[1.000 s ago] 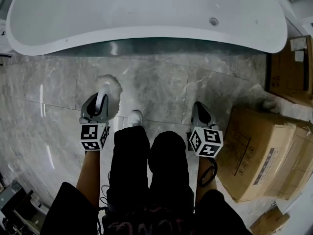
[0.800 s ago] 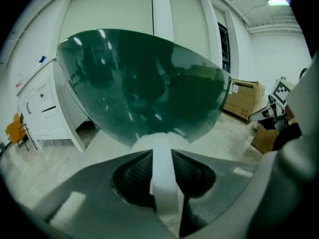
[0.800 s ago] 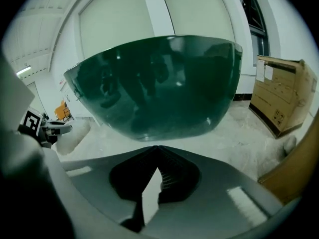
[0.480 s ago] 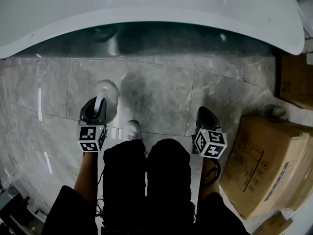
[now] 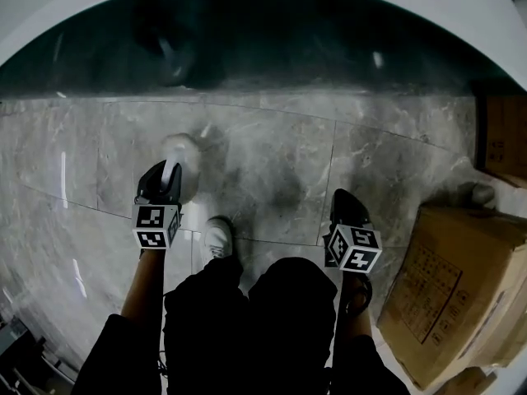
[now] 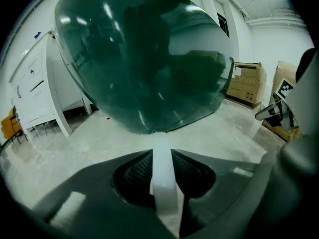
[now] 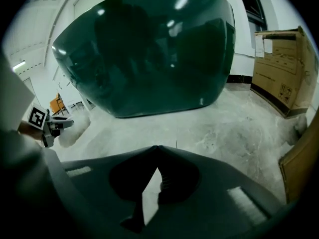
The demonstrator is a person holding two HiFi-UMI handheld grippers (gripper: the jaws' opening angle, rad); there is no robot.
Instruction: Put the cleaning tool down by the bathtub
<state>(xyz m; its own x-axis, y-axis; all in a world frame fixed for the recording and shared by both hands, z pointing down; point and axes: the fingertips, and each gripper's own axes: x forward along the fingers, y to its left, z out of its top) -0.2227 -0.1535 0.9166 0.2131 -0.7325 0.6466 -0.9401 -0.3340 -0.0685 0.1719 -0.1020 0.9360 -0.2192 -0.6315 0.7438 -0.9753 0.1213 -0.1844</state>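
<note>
The bathtub [image 5: 272,48] spans the top of the head view, its dark outer wall under a white rim; it also fills the left gripper view as the bathtub [image 6: 149,59] and the right gripper view as the bathtub [image 7: 149,54]. The cleaning tool is a white fluffy duster [image 5: 185,153] on a flat white handle [image 6: 162,176]. My left gripper [image 5: 169,173] is shut on that handle, and the fluffy head hangs over the marble floor just short of the tub. My right gripper [image 5: 342,197] is shut on nothing, its jaws meeting at the tip [image 7: 155,148].
Cardboard boxes [image 5: 465,290] stand on the floor at the right, with another box [image 5: 502,134] by the tub's end, also seen as boxes [image 7: 285,66]. A person's white shoe [image 5: 217,239] is between the grippers. A white cabinet [image 6: 35,91] stands far left.
The head view has dropped and moved nearer to the tub, whose dark side now fills the top. Both grippers keep their places, and the left still holds the duster.
</note>
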